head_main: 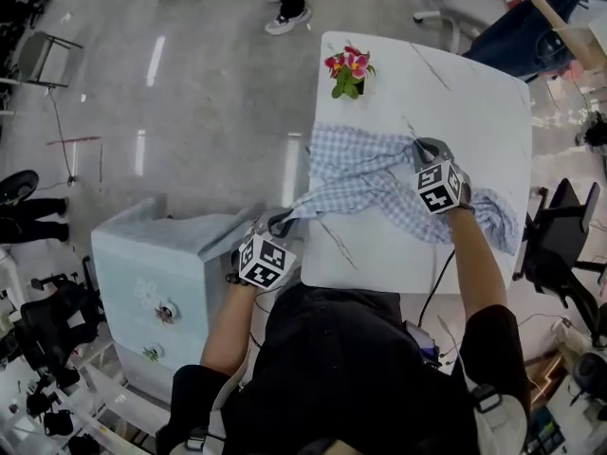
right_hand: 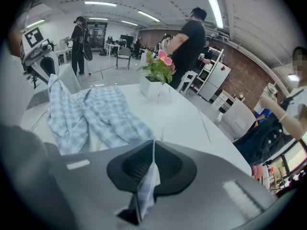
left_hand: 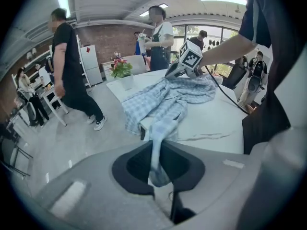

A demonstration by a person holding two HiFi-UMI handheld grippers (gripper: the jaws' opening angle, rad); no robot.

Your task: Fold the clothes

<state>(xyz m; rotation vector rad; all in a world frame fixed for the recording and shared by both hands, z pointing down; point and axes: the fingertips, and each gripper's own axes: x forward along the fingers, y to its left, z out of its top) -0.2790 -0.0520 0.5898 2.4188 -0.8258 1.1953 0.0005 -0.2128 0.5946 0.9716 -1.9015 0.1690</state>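
Observation:
A blue-and-white checked shirt lies rumpled across the white table. My left gripper hangs just off the table's left edge, shut on a stretched sleeve that runs back to the shirt. My right gripper is over the shirt's middle right, shut on a fold of the checked cloth. The left gripper view shows the sleeve pinched between the jaws and the right gripper beyond the shirt. In the right gripper view, the cloth hangs from the jaws.
A potted flower stands at the table's far left corner. A pale blue cabinet sits by my left side. A black chair is to the right of the table. People stand and walk beyond the table.

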